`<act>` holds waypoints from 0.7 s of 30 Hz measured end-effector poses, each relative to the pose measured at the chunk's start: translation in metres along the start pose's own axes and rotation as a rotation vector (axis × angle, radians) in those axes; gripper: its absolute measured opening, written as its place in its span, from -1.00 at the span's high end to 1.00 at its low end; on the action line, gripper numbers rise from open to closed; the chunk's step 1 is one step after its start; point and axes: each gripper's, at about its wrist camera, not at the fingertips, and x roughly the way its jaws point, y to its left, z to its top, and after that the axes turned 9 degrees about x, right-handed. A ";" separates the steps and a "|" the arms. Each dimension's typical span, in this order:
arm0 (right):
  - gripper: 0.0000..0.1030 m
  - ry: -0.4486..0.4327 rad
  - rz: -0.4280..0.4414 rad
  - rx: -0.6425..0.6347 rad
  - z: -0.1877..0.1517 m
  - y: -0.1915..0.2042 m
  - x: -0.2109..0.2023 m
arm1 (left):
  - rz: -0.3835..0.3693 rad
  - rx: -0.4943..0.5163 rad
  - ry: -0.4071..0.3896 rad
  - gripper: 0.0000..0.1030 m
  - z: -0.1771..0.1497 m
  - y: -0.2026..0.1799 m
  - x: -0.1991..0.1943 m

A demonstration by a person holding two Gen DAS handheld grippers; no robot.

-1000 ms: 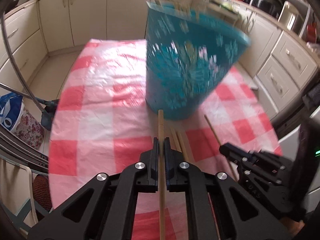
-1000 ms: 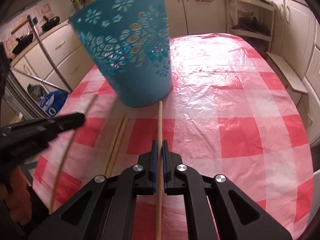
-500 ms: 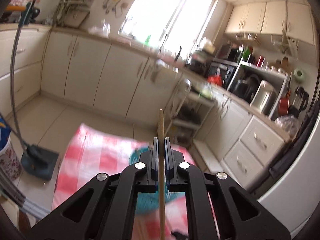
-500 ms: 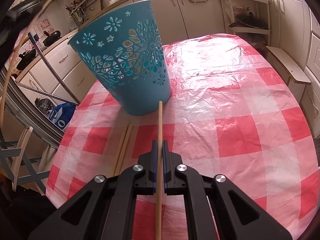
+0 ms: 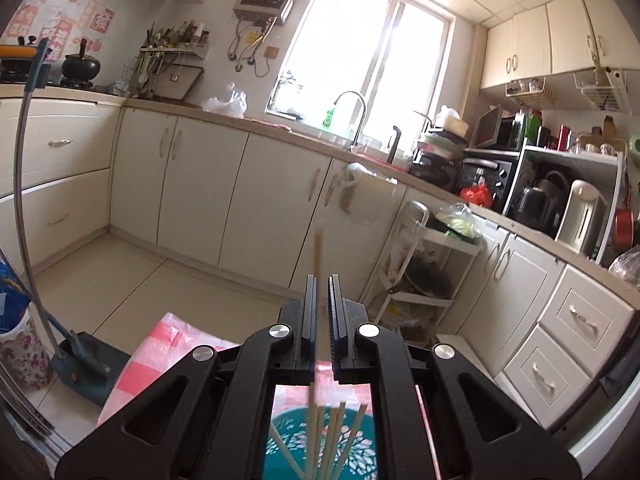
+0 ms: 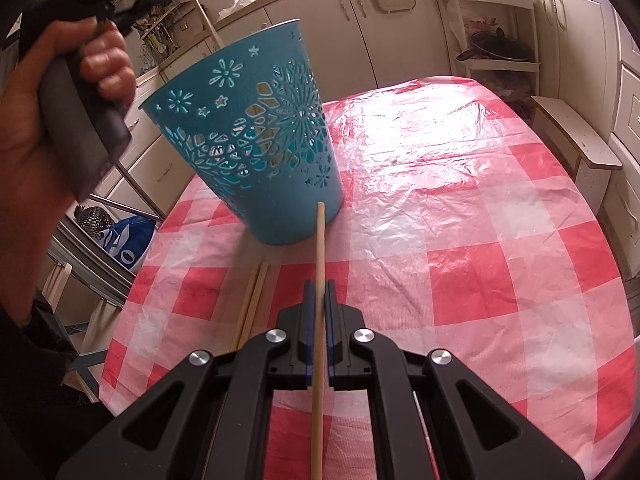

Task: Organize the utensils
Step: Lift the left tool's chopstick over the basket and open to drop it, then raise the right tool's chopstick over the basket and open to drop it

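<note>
A teal cut-out basket [image 6: 256,136] stands on the red-and-white checked tablecloth [image 6: 460,208]. My right gripper [image 6: 319,288] is shut on a wooden chopstick [image 6: 319,280] whose tip reaches the basket's base. Two more chopsticks [image 6: 252,296] lie on the cloth to its left. My left gripper [image 5: 323,284] is upright above the basket [image 5: 360,452], its jaws slightly apart. A blurred chopstick [image 5: 316,280] stands loose between them, its lower end in the basket among several chopsticks [image 5: 336,440]. The left gripper, in the person's hand, also shows in the right wrist view [image 6: 132,4].
Cream kitchen cabinets [image 5: 260,208] and a counter with sink and appliances surround the table. A wire cart [image 5: 424,264] stands beyond the table's far end. A dustpan [image 5: 84,364] and a bag [image 6: 124,244] sit on the floor at the left.
My left gripper rose from the table with its chopstick, tilted upright over the basket and opened slightly; the chopstick is sliding down. My right gripper stayed shut on its chopstick, nearly still.
</note>
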 end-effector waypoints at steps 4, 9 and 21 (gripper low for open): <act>0.90 -0.001 0.001 -0.001 0.000 0.000 0.000 | 0.001 0.035 0.047 0.90 -0.016 -0.002 -0.001; 0.90 -0.026 0.000 0.007 0.001 -0.002 -0.006 | -0.001 0.041 0.145 0.67 -0.034 0.010 -0.019; 0.90 -0.250 0.155 0.059 0.019 0.000 -0.072 | 0.066 -0.112 0.313 -0.17 -0.092 0.070 -0.101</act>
